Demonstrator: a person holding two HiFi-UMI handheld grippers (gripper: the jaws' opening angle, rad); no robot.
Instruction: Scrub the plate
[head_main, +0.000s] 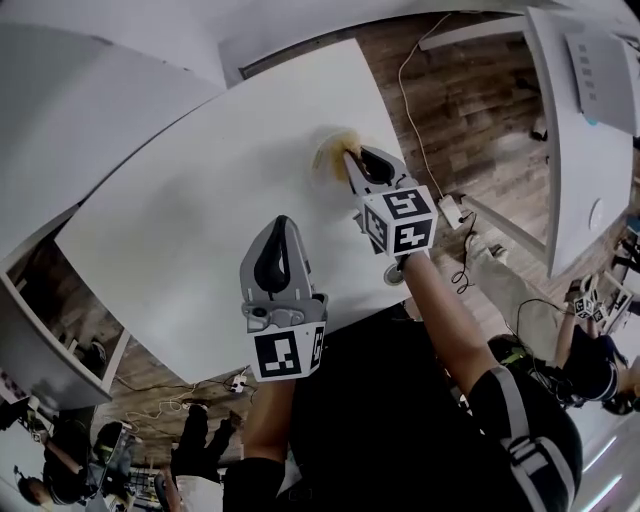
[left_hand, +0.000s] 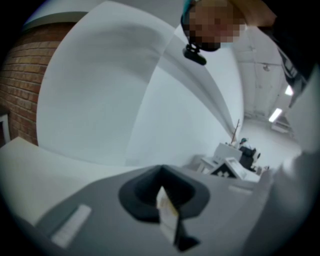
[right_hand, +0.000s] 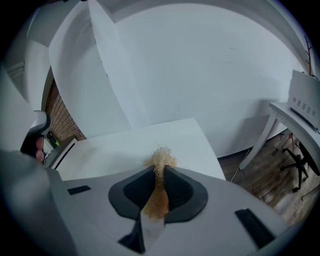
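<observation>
The right tool (right_hand: 159, 169) is clamped on a tan, fibrous scrubber (right_hand: 161, 159), whose tuft pokes past the tips. The left tool (left_hand: 161, 186) is closed on nothing. Under the right tool's tip, on the white surface (head_main: 190, 210), lies a pale round shape, probably the plate (head_main: 325, 157). It is likely stiff, slippery and breakable, so best steadied at its rim.

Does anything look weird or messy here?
Nothing is spilled. One odd thing: the right gripper pinches a frizzy tan scrubber over the white table, but I can't clearly make out a plate there.
</observation>
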